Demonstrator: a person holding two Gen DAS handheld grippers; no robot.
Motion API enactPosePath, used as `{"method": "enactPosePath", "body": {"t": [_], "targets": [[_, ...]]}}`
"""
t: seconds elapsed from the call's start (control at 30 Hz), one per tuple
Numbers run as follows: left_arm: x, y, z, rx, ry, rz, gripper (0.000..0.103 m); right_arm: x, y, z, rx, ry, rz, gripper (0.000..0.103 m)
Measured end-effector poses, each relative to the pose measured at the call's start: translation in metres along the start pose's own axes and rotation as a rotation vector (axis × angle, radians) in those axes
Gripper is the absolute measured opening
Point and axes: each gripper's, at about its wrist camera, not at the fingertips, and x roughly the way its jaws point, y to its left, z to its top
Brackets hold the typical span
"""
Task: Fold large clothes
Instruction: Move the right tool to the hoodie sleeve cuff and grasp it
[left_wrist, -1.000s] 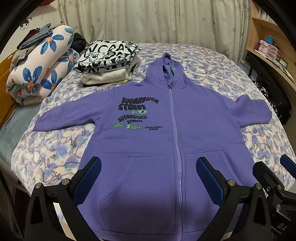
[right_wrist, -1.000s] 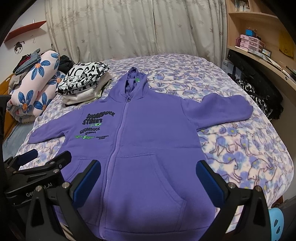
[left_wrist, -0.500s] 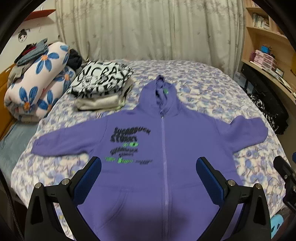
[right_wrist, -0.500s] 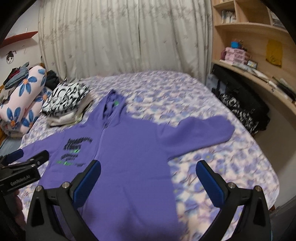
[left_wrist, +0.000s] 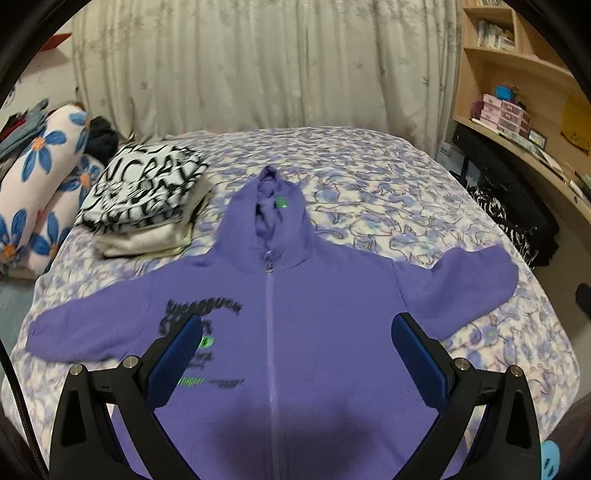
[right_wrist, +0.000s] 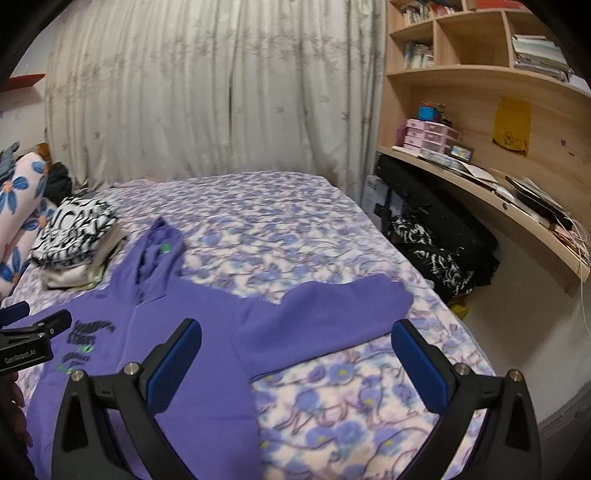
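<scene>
A purple zip hoodie (left_wrist: 310, 310) with black and green chest print lies flat, front up, on the bed, sleeves spread out to both sides and hood pointing away. It also shows in the right wrist view (right_wrist: 207, 332). My left gripper (left_wrist: 295, 354) is open and empty, held above the hoodie's chest. My right gripper (right_wrist: 295, 362) is open and empty, above the hoodie's right side near its right sleeve (right_wrist: 354, 306). The left gripper's body (right_wrist: 29, 343) shows at the left edge of the right wrist view.
The bed has a purple floral cover (left_wrist: 388, 192). A stack of folded clothes (left_wrist: 144, 203) and a flowered rolled quilt (left_wrist: 40, 173) lie at the far left. Dark bags (right_wrist: 439, 240), a desk and shelves (right_wrist: 480, 110) stand right of the bed; curtains behind.
Both grippers have risen and pulled back from the hoodie's hem, tilting up. The right gripper has swung right, toward the right sleeve. Both stayed open and empty.
</scene>
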Motion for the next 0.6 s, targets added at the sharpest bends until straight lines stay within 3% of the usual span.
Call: {"method": "enactPosePath", "body": {"t": [0.13, 0.3, 0.37, 0.6], "targets": [[0.032, -0.025, 0.006, 0.009, -0.02, -0.08, 0.102, 0.045, -0.032, 0.002, 0.034, 0.062, -0.046, 0.102], [0.082, -0.055, 0.013, -0.021, 0.032, -0.132, 0.102, 0.12, -0.078, -0.01, 0.121, 0.208, -0.065, 0.096], [0.1, -0.065, 0.012, -0.012, 0.025, -0.125, 0.102, 0.148, -0.094, -0.019, 0.167, 0.259, -0.051, 0.089], [0.147, -0.082, 0.002, 0.026, 0.033, -0.061, 0.102, 0.237, -0.135, -0.045, 0.309, 0.364, -0.049, 0.088]]}}
